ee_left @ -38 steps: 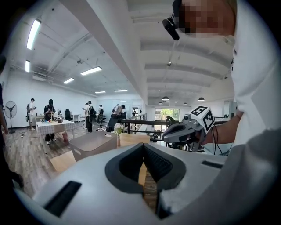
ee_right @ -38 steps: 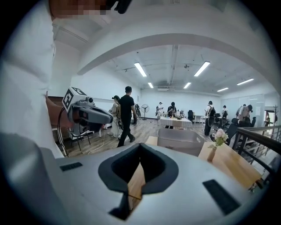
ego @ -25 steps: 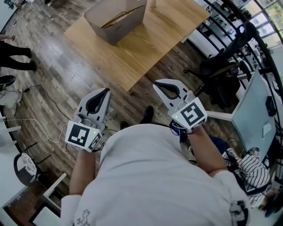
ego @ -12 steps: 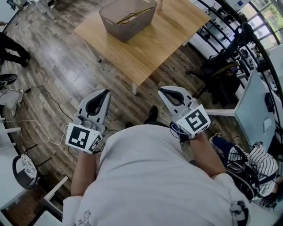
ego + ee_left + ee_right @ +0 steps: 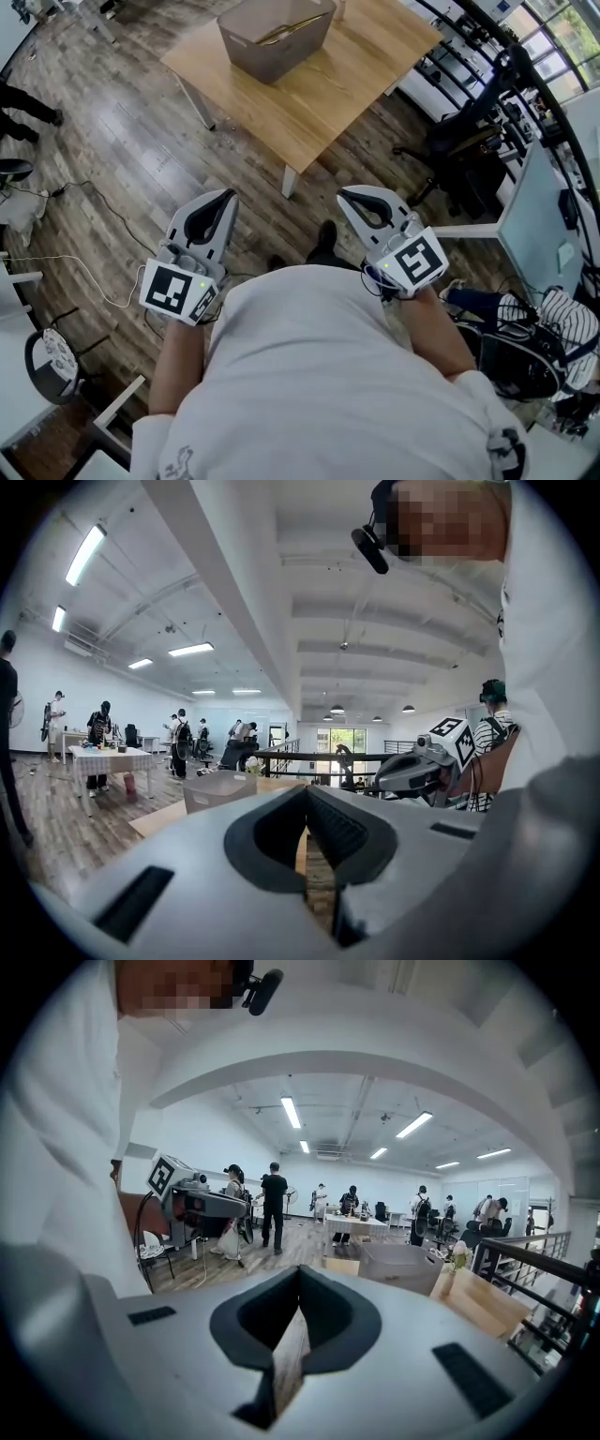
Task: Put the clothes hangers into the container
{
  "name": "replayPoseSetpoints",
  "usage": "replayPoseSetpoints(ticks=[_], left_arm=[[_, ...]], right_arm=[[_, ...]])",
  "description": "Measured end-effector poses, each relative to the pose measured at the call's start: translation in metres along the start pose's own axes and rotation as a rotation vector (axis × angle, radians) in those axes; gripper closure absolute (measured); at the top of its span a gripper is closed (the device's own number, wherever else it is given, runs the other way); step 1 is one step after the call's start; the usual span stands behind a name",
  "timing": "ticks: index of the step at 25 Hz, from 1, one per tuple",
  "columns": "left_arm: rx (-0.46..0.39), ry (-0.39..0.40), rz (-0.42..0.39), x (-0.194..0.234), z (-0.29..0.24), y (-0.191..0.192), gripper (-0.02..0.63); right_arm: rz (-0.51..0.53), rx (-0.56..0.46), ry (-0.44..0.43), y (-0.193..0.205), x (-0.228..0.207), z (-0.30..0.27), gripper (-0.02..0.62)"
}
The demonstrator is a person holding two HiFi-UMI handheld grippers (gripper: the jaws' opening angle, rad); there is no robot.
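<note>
- Floor (image 5: 122, 141): dark wood planking with a sheen. A thin pale cable (image 5: 89, 265) trails across it at the left, well clear of the work area.
- Left gripper (image 5: 226, 194): held close to the person's chest and well apart from the table, aimed roughly toward it. Its jaws are pressed together with nothing between them. The shell is smooth grey-white plastic, the jaw pads are dark and ribbed, and a black-and-white marker cube sits at the rear. Judgement: this is a carried, idle posture, not a reach.
- Container (image 5: 267, 61): a grey, open-topped rectangular tub with smooth walls that taper slightly. It stands on the far part of the table, within neither gripper's reach.
- Clothes hangers (image 5: 292, 28): slim tan-gold curved pieces lying inside the container, resting below its rim. How many there are cannot be told. No hanger shows on the tabletop or on the floor. Judgement: the loading looks complete, which would explain the empty jaws and the stand-off distance.
- Table (image 5: 319, 94): light wood top with a matt grain and pale legs. Apart from the container, most of its surface is bare.
- Right gripper (image 5: 347, 195): mirrors the left one, held by the chest and pointing forward. Its jaws are closed tip to tip on nothing, and only floor and table edge show through the hollow behind the tips.
- Office chair (image 5: 469, 141): dark and padded, just beside the table's right edge. It plays no part in the task.
</note>
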State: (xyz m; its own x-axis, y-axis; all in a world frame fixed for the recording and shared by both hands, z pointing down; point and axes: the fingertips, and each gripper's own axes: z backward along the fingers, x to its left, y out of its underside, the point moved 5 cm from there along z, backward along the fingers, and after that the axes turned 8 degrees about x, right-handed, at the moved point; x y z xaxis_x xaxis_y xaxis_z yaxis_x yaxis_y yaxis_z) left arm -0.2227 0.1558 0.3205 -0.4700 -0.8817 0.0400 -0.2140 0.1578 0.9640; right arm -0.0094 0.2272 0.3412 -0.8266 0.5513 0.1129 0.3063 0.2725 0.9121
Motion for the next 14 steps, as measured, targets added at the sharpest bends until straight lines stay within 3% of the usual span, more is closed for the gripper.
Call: replayPoseSetpoints(ticks=[14], left_arm=[[-0.011,0.044,-0.017,-0.016,-0.001,0.001,0.6]], right_arm=[[0.004,0.021,0.012,0.009,0.012,0.012,0.591]])
